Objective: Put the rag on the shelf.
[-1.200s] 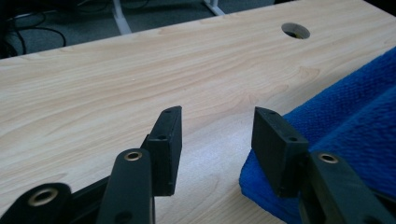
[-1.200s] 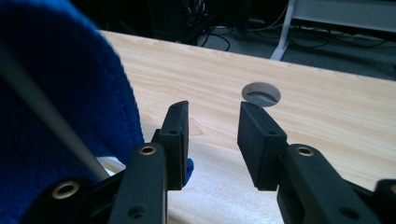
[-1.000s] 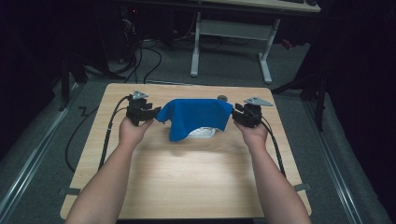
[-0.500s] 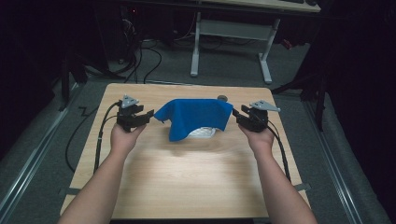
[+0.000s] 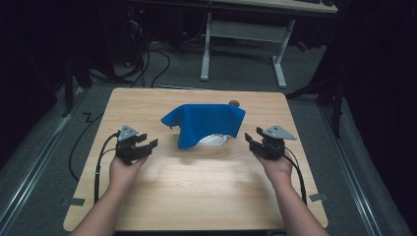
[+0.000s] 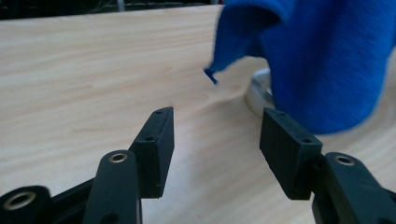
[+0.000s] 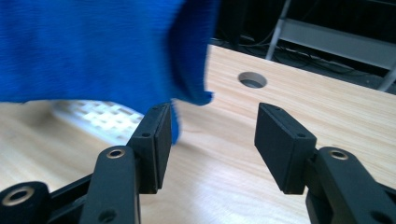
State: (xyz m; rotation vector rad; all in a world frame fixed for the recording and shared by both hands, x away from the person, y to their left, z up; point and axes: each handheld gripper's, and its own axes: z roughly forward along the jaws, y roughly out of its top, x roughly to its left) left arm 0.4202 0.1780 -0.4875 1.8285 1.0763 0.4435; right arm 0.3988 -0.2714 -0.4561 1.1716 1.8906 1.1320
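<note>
A blue cloth (image 5: 206, 123) is draped over a white latticed object (image 5: 215, 140) at the middle of the wooden table (image 5: 196, 196). The white object's rim peeks out below the cloth (image 6: 327, 60) in the left gripper view, and its lattice (image 7: 105, 119) shows under the cloth (image 7: 93, 46) in the right gripper view. My left gripper (image 5: 148, 145) is open, left of the cloth and apart from it. Right of the cloth, my right gripper (image 5: 252, 139) is open too, holding nothing.
A round cable hole (image 5: 234, 103) sits in the table just behind the cloth, also seen as a hole (image 7: 252, 80) in the right gripper view. Cables trail from both grippers toward the table's front. A white desk frame (image 5: 246, 44) stands on the floor beyond the table.
Both hands have drawn back toward the front of the table and away from the cloth. The cloth stays draped where it was.
</note>
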